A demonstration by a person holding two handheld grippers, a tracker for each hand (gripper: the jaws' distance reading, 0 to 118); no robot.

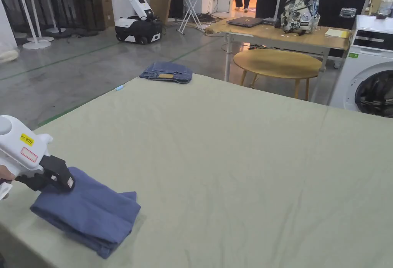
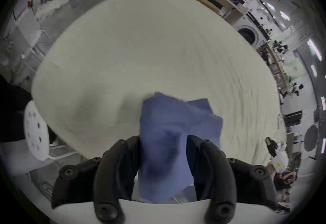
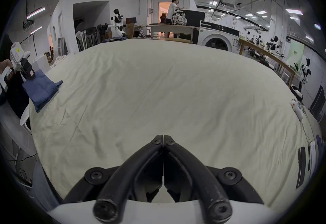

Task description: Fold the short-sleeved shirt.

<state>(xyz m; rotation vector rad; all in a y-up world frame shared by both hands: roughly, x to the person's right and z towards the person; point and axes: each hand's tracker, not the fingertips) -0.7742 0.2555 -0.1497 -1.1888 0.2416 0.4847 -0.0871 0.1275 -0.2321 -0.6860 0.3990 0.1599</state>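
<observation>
The shirt (image 1: 86,213) is already a compact blue bundle, several layers thick, sitting at the near-left corner of the table (image 1: 238,165). Your left tongs (image 1: 57,180) hold its near end; in the left gripper view the cloth (image 2: 169,139) runs up between the two jaws, which press it from both sides. Judgement: light, soft, limp fabric. It will not hold shape by itself, and a loose flap pokes out at the bundle's far side, so layers may slide apart if you lift by one edge. Better to take hold across all layers at the folded edge, or simply press and release.

Your right tongs (image 3: 163,139) are closed on nothing, jaw tips meeting, hanging over bare sheet well apart from the bundle.

Edges: the bundle lies close to the table's left and near edges; a drag toward you risks it slipping off. Open room is generous. The whole centre and right of the sheet are free. Folded jeans (image 1: 167,72) lie at the far edge, well apart. A washing machine (image 1: 364,76) and a round stool (image 1: 278,63) stand beyond the table.
</observation>
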